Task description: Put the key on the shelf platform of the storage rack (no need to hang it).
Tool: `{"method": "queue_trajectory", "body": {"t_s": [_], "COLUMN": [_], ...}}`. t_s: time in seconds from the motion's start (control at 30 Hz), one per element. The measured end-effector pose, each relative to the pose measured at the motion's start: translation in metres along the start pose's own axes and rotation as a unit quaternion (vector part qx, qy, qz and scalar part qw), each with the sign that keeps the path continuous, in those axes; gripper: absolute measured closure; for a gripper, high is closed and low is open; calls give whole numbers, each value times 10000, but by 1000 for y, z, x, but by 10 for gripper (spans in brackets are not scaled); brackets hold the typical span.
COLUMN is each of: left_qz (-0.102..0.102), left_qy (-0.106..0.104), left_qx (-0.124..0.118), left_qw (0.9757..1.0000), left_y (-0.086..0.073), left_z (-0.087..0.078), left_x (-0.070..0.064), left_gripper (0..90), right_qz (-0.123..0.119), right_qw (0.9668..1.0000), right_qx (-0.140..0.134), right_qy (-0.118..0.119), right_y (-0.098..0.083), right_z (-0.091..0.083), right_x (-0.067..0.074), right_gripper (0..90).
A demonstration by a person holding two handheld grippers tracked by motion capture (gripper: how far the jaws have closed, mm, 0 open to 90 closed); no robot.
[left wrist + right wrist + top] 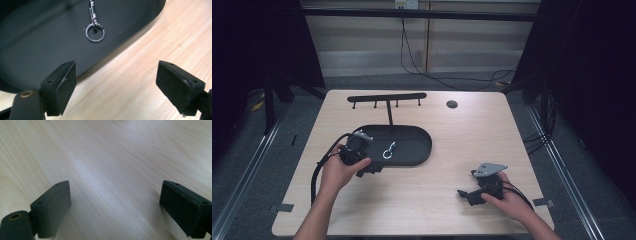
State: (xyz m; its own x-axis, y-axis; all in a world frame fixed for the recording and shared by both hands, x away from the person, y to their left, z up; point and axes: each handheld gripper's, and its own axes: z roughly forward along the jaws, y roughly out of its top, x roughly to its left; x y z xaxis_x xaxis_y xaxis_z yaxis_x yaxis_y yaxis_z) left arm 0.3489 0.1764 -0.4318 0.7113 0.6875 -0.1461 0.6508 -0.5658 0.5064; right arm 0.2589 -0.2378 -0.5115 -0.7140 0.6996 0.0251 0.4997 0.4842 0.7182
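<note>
From the high view, a wooden table (pixel 422 195) carries a black oval tray (pixel 417 132) with a hook rack (pixel 387 97) standing at its far edge, and a small key ring with a clip (pixel 389 150) lies on the tray floor, a little left of the tray's middle. The left gripper (pixel 371 169) sits at the tray's near left rim, held in the left hand (pixel 341 171), while the right gripper (pixel 466 196) rests low over bare table well apart from the tray, in the right hand (pixel 507 200). So the left gripper is plainly the nearer one; the ring lies just beyond it and slightly to its right, over the rim. In the left gripper view, the jaws stand spread wide with nothing between them, the left jaw over the tray and the right jaw over bare wood. The key ring (pixel 95 32) lies ahead of them on the tray (pixel 37 45), nearer the left jaw's line than the midline, with its clip running straight away from the camera, so the long axis points along the reach and the ring end is closest. In the right gripper view, the jaws are likewise released and empty, facing bare table (pixel 112 165). A grasp by the left gripper would likely need a short forward move and a small leftward shift.
</note>
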Motion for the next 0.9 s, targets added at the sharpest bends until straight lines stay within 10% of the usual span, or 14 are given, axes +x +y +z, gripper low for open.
{"method": "queue_trajectory", "body": {"t_s": [0.9], "left_qz": [64], "left_qy": [-56], "left_qx": [127], "left_qw": [9999], "left_y": [-40], "left_z": [12], "left_x": [5], "left_gripper": [170], "right_qz": [-2], "right_qw": [10000], "right_qx": [1], "right_qy": [-2], "right_y": [0], "right_z": [0], "right_x": [0], "right_gripper": [96]}}
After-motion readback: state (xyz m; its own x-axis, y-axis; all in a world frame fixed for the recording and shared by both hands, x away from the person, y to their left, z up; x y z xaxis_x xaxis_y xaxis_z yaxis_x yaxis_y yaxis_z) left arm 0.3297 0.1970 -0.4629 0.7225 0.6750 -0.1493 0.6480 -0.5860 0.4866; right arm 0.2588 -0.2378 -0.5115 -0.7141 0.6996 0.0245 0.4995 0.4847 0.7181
